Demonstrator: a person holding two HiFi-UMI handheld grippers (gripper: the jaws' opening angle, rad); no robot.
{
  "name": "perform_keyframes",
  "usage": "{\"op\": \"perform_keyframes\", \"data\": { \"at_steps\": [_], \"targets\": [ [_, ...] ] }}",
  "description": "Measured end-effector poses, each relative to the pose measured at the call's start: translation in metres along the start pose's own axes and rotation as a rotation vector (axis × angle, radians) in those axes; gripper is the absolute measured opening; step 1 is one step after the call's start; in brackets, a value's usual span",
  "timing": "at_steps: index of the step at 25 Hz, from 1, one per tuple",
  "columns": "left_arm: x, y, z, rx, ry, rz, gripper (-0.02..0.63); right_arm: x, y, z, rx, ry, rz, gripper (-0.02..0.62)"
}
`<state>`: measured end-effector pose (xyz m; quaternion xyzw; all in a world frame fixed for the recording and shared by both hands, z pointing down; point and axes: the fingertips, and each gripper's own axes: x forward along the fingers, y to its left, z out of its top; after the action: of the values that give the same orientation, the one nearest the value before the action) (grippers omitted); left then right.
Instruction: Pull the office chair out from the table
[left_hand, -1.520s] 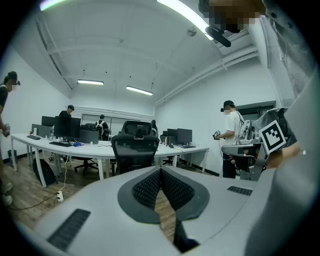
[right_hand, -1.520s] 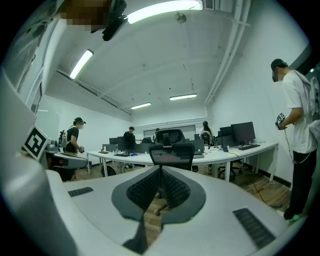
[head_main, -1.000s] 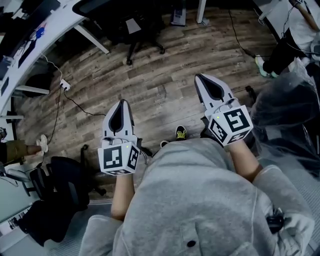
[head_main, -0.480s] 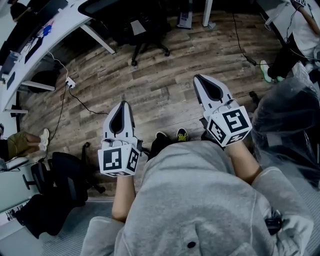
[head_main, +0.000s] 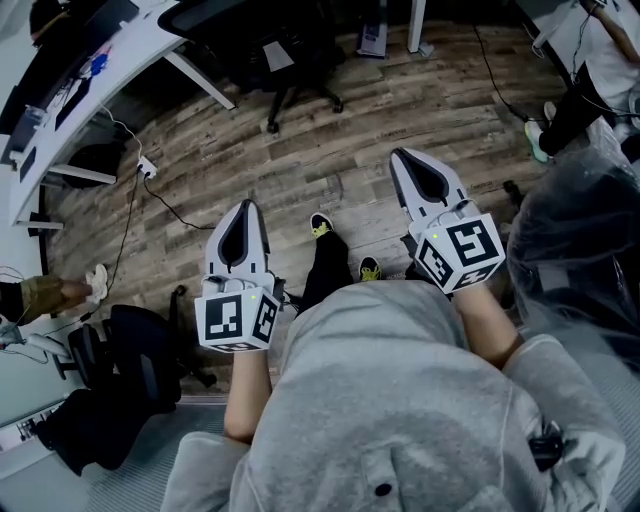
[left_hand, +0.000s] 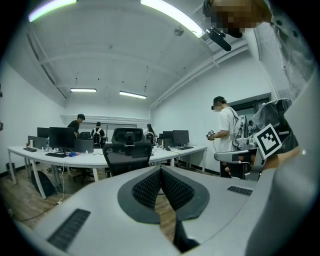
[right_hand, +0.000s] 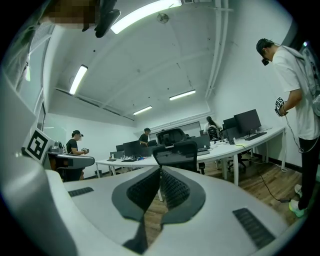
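Head view looks down on both grippers held side by side above the wooden floor (head_main: 330, 170). The left gripper (head_main: 244, 215) and right gripper (head_main: 412, 170) each have jaws clenched on nothing. The black office chair (head_main: 265, 45) stands well ahead of them, close against the curved white surface (head_main: 120, 50). In both gripper views its mesh back faces the jaws, apart from them, with monitors (left_hand: 62, 136) on the surface behind it.

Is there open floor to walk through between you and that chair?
Yes: bare wood floor stretches from the shoe to the office chair at the table. The left is crowded with a power strip and another dark chair; the right with a plastic-covered bulk.
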<state>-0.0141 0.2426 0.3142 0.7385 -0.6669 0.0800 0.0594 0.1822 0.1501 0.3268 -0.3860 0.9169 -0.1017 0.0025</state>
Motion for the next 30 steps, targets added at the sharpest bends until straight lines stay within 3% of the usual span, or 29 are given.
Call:
{"op": "perform_keyframes", "data": {
  "at_steps": [7,30],
  "targets": [
    [0.012,0.001,0.004,-0.006,-0.009,-0.025,0.012,0.008,-0.001,0.0,0.001,0.003,-0.009,0.035],
    [0.096,0.068,0.003,-0.077,-0.003,-0.068,0.012,0.108,-0.017,-0.001,-0.07,0.075,-0.025,0.035]
  ]
}}
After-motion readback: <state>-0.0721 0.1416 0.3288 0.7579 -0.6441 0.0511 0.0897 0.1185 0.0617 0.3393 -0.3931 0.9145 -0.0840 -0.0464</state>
